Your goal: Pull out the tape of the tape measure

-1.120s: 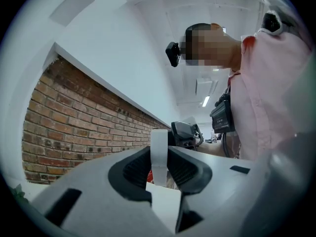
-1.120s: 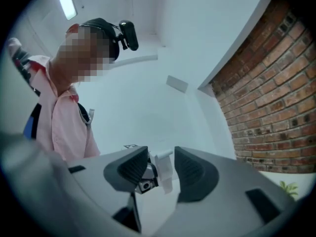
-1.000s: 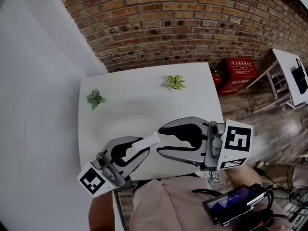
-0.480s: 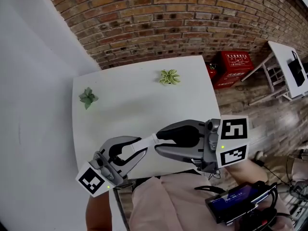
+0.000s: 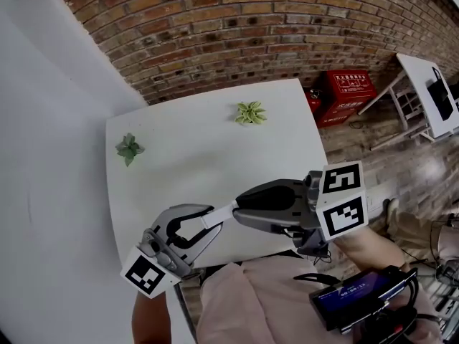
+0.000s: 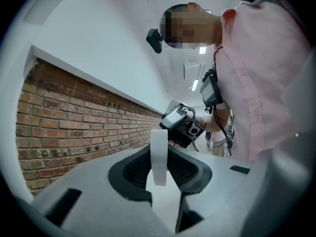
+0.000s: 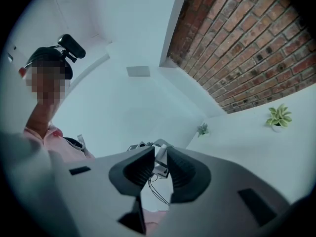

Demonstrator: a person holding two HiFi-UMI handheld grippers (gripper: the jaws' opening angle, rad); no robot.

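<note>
Closing on the right gripper [image 5: 237, 209] is what's new: its jaws have just been narrowing and now pinch the free end of the white tape [image 5: 221, 214], and the tool has rolled since a second ago. My left gripper [image 5: 212, 221] has the tape measure [image 6: 159, 157] clamped between its jaws, both tools over the near edge of the table [image 5: 186, 163]. I judge the grip set, so drawing the right hand away along that edge should pay tape out

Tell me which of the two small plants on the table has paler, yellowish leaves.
The right-hand plant, nearer the far edge; the left-hand plant is darker green.
</note>
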